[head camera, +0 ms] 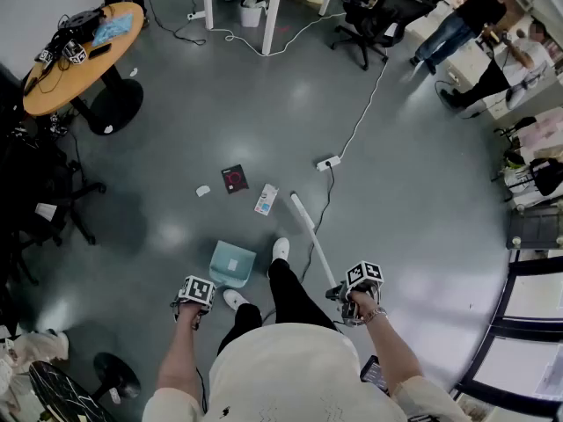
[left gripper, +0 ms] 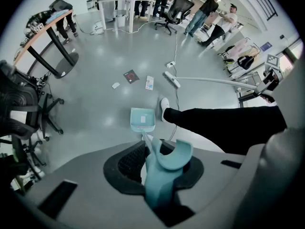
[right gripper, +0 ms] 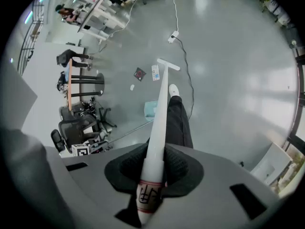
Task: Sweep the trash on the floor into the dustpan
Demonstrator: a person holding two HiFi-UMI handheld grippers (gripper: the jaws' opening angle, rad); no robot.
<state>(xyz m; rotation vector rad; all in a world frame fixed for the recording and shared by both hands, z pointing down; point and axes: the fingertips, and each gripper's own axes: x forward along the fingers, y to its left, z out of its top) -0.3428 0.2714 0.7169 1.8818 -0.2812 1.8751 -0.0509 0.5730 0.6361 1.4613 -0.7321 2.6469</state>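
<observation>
Head view, looking steeply down at a grey glossy floor.

Left gripper [head camera: 195, 295]: jaws closed on the handle of one pale teal plastic dustpan [head camera: 232, 264]. The left gripper view shows the curved teal handle end clamped between the jaws, with the pan [left gripper: 142, 119] out in front. The pan sits low at the floor, just left of the person's forward white shoe [head camera: 280, 250]. Its mouth faces away from the person.

Right gripper [head camera: 352, 297]: jaws closed on the top end of one long white-handled broom [head camera: 313, 246]. In the right gripper view the handle [right gripper: 159, 123] passes straight between the jaws, which grip just above a red-banded label. The broom head [head camera: 302, 211] is down at the floor ahead of the dustpan and to its right.

Trash count: three pieces, all beyond the dustpan mouth and apart from it.
1. Small white scrap [head camera: 203, 191], leftmost.
2. Dark square packet with red print [head camera: 234, 178], in the middle.
3. White-and-blue rectangular packet [head camera: 266, 200], nearest the broom head, with a gap between them.

Nothing is visible inside the pan.

Other items: one white power strip [head camera: 328, 162] on a white cable, beyond the broom head; one round wooden table [head camera: 79, 47] at upper left; two people standing at upper right.
</observation>
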